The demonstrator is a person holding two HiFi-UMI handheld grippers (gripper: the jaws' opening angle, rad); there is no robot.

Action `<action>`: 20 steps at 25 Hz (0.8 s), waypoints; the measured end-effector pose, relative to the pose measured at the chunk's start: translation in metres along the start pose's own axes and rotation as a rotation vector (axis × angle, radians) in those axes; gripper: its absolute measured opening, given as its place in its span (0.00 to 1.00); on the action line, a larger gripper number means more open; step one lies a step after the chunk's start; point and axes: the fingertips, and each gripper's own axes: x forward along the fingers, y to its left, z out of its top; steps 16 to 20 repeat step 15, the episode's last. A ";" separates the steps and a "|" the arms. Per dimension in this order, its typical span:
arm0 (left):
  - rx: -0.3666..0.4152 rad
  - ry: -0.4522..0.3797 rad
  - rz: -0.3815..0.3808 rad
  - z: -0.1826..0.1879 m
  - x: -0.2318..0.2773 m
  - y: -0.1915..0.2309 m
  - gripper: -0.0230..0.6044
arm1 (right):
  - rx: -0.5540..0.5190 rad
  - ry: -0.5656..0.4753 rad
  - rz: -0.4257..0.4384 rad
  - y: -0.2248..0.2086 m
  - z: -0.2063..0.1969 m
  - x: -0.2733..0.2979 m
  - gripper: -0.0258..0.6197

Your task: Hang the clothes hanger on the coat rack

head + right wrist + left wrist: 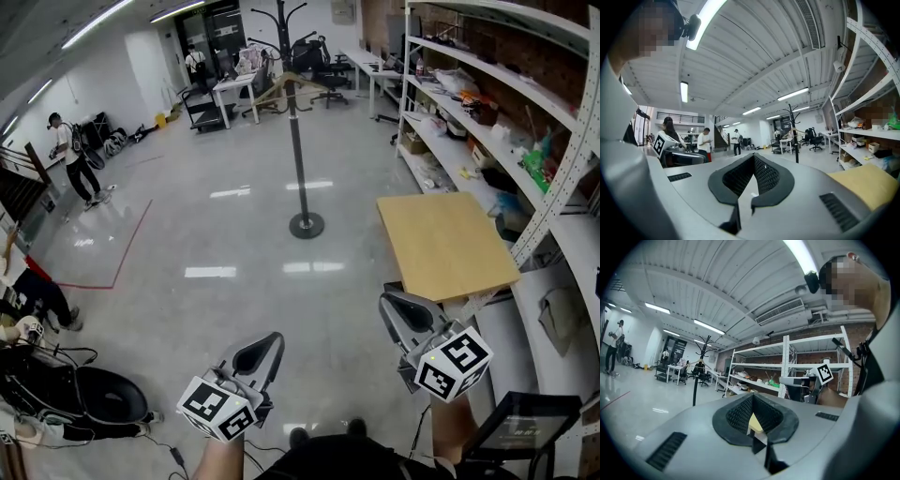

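1. The clothes hanger [275,89] is a pale wooden one, and it's already up near the top of the coat rack [296,141], across the open floor. It's well apart from both grippers.
2. The left gripper [272,343] is held low, close to the person's body. Its jaws are together with nothing in them, and only a sliver of background shows through the gap behind the tips.
3. The right gripper [392,306] is the same: jaws closed on nothing. It's near the corner of the wooden table [445,244], with the metal shelving [487,112] off to that side.
4. My read is that the hanging part looks done and what's left is basically a check. From this far away I can't tell how well the hook sits on its peg, so I wouldn't assume it's seated.
5. To do that well, walk right up to the rack before reaching. Don't stretch from here.
6. If the hanger needs a nudge, open one set of jaws wide and take the hanger by a wooden shoulder near the hook. Lift it a touch, then let the hook drop fully over the peg.
7. Keep the other gripper off the pole. It's a thin stand on a small round base, and I'd guess a sideways bump could rock it.
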 end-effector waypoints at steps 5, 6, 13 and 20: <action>0.003 -0.012 0.010 0.001 -0.007 0.008 0.04 | -0.025 0.000 -0.003 0.007 0.001 0.002 0.05; 0.013 -0.010 0.015 0.001 -0.006 0.009 0.04 | -0.028 0.000 -0.002 0.007 0.002 0.002 0.05; 0.055 -0.006 -0.003 0.003 -0.005 -0.002 0.04 | -0.038 -0.015 0.014 0.012 0.006 0.002 0.05; 0.049 -0.004 -0.001 0.004 -0.005 -0.002 0.04 | -0.040 -0.015 0.019 0.012 0.007 0.002 0.05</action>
